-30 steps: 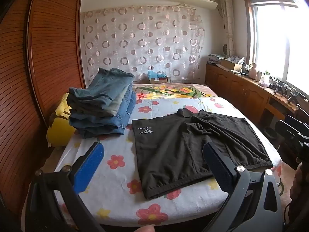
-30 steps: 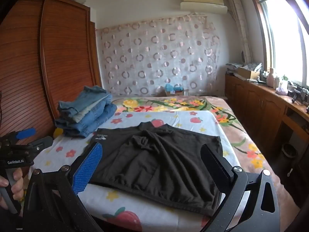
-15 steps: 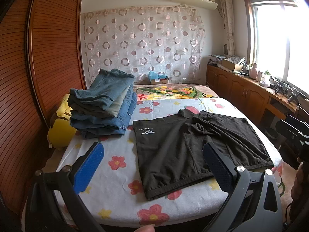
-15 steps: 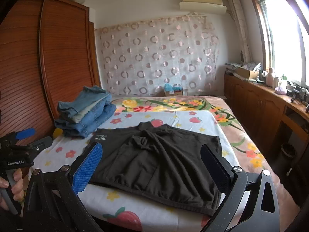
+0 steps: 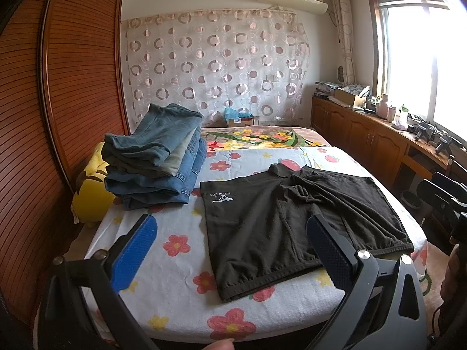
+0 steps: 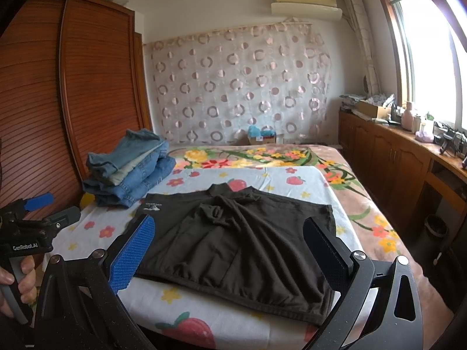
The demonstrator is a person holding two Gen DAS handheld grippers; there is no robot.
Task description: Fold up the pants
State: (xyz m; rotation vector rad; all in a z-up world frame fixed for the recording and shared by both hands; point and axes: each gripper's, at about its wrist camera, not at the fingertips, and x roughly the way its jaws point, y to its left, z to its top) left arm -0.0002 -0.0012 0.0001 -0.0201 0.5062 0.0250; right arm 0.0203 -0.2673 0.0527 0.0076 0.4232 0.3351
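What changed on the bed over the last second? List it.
Almost nothing. The left wrist view drifts very slightly. Nothing was gripped or released: left gripper and right gripper stay open above the near edge of the bed. The dark garment lies spread flat as before, and the folded jeans stack has not moved.

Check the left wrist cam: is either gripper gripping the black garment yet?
No. The left gripper hangs open above the bed, its fingers clear of the black garment, and the right gripper is open too.
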